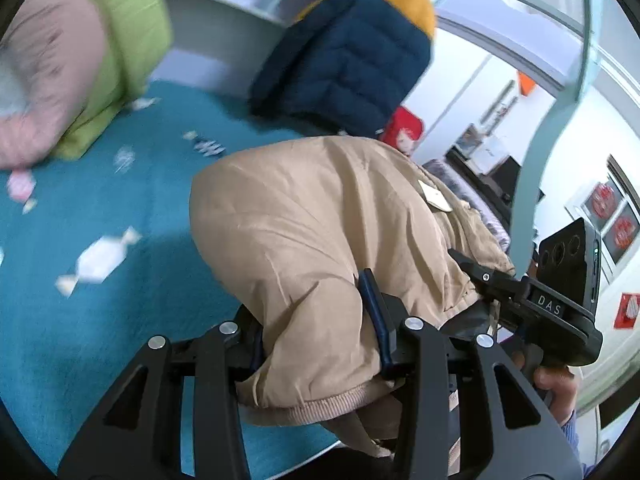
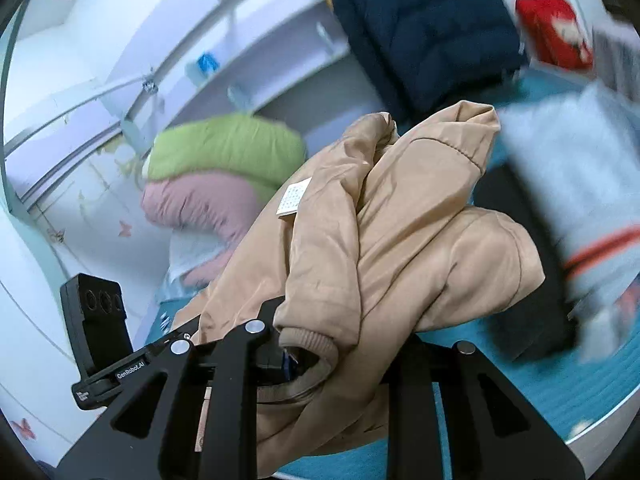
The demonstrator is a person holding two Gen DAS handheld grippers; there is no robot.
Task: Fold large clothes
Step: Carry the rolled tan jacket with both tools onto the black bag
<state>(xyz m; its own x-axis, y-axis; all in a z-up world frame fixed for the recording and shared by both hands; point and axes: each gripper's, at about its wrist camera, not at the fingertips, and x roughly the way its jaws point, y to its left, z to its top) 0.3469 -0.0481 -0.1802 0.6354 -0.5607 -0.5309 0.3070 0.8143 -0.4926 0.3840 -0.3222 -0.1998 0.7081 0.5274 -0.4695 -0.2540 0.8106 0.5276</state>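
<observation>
A tan jacket [image 1: 320, 232] hangs bunched between both grippers, lifted above the teal bed cover [image 1: 100, 320]. My left gripper [image 1: 316, 344] is shut on the jacket near its ribbed cuff, with the fabric draped over the fingers. The right gripper with its camera block [image 1: 520, 292] shows at the right of the left wrist view, gripping the same jacket. In the right wrist view the jacket [image 2: 400, 240] covers my right gripper [image 2: 332, 356], which is shut on it by the ribbed hem. The left gripper's camera block [image 2: 96, 320] is at the lower left.
A navy and mustard puffer jacket [image 1: 348, 60] lies at the far side of the bed. A green and pink bundle [image 1: 80, 64] sits at the left. A red item [image 1: 404, 128] lies beyond the puffer. White and black clothes [image 2: 568, 200] lie at the right.
</observation>
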